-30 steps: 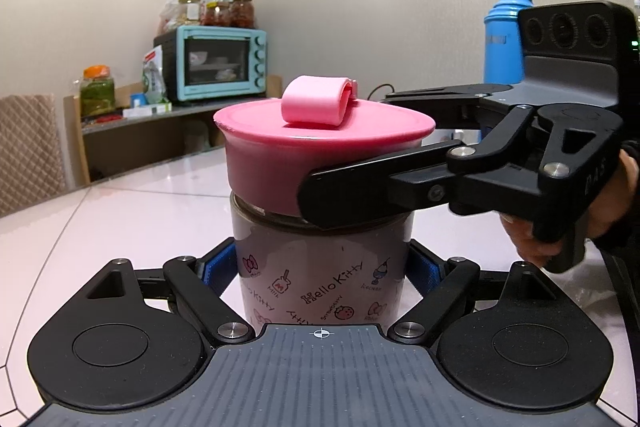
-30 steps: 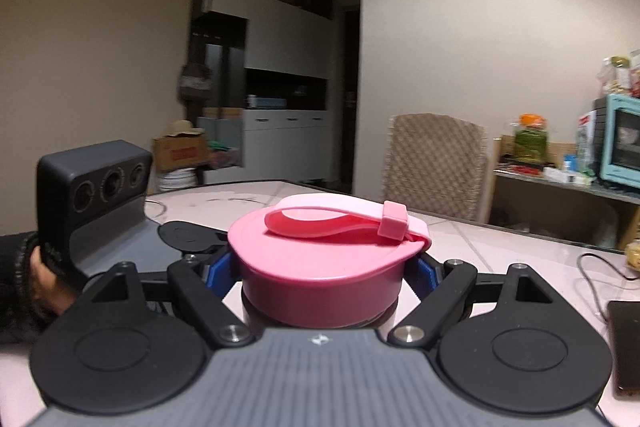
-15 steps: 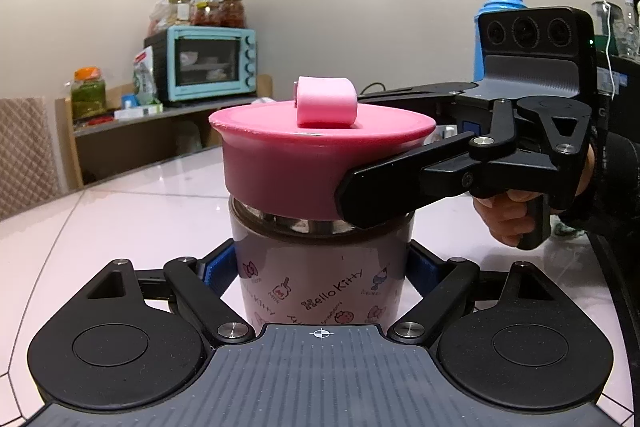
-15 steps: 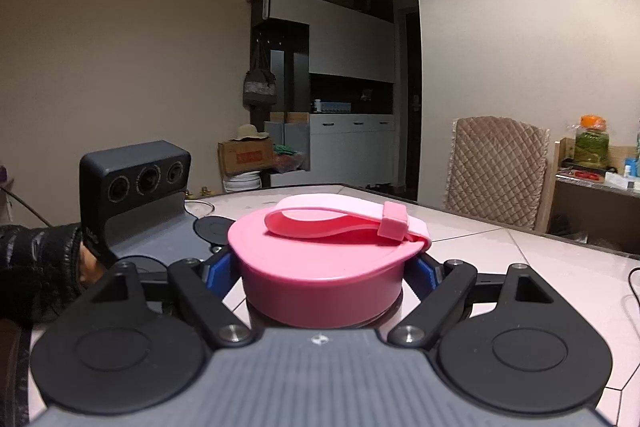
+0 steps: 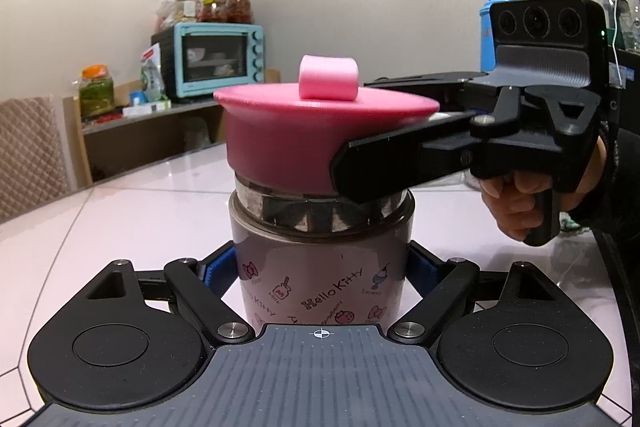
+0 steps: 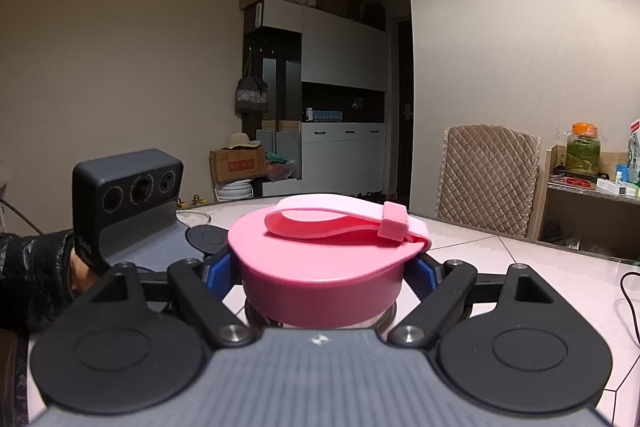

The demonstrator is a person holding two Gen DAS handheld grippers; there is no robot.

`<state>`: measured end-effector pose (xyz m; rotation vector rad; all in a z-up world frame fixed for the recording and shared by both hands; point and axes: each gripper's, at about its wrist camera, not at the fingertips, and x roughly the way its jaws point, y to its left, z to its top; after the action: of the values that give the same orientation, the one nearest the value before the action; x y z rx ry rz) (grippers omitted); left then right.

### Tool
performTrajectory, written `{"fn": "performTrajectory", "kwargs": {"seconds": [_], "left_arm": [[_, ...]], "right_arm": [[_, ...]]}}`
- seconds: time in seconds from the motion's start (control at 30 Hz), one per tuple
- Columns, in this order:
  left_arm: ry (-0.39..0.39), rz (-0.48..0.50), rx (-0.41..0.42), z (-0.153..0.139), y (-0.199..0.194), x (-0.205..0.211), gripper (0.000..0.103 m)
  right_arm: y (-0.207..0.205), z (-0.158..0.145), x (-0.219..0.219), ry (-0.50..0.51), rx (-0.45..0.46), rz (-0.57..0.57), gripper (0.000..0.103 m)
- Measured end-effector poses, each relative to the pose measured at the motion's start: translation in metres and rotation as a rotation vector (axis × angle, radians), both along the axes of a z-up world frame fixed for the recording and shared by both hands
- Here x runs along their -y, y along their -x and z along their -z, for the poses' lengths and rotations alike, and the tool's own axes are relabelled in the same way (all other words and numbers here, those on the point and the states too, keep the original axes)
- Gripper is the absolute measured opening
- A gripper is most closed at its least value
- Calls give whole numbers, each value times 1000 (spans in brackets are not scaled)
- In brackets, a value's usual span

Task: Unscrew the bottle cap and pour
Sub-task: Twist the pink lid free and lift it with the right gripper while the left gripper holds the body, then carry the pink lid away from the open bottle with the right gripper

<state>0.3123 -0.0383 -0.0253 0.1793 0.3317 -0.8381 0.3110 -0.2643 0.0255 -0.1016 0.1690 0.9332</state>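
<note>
A grey Hello Kitty bottle point(image 5: 320, 279) stands upright on the pale table point(image 5: 120, 223). My left gripper point(image 5: 322, 271) is shut on its body, blue pads on both sides. A wide pink cap point(image 5: 288, 143) with a pink strap loop point(image 5: 328, 77) sits on top, with a steel threaded band point(image 5: 296, 215) showing under it. My right gripper point(image 6: 324, 271) is shut on the pink cap point(image 6: 320, 267), and comes in from the right in the left wrist view point(image 5: 400, 163).
A teal toaster oven point(image 5: 214, 61) and jars stand on a low shelf behind the table. A blue thermos point(image 5: 500, 19) is at the back right. A quilted chair point(image 6: 488, 179) stands by the table. A black cable point(image 6: 628, 291) lies at the right.
My right gripper has turned the cap around the bottle axis, swinging round to the right. The cap has risen and more of the steel thread shows below it.
</note>
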Motion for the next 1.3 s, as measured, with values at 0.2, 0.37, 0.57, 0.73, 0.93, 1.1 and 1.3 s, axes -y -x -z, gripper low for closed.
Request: {"fn": "performTrajectory", "kwargs": {"seconds": [0.2, 0.37, 0.57, 0.73, 0.93, 1.1, 1.3], "left_arm": [[-15, -31, -5, -3, 3, -3, 90], [-23, -68, -14, -4, 5, -10, 90], [-29, -128, -17, -12, 15, -24, 90], [-47, -187, -18, -20, 26, -34, 90], [-50, -288, -34, -24, 37, -43, 90], [-47, -370, -26, -29, 48, -45, 90], [-62, -435, -22, -30, 59, -43, 90]], "right_arm": [[-2, -7, -1, -28, 9, 11, 85], [2, -10, -2, -43, 9, 34, 85], [3, -12, -7, -61, 1, 77, 85], [5, -14, -13, -79, -2, 129, 85], [12, -14, -15, -99, -2, 193, 85], [20, -12, -19, -89, -3, 267, 85], [32, -6, -19, -91, -7, 323, 85]]}}
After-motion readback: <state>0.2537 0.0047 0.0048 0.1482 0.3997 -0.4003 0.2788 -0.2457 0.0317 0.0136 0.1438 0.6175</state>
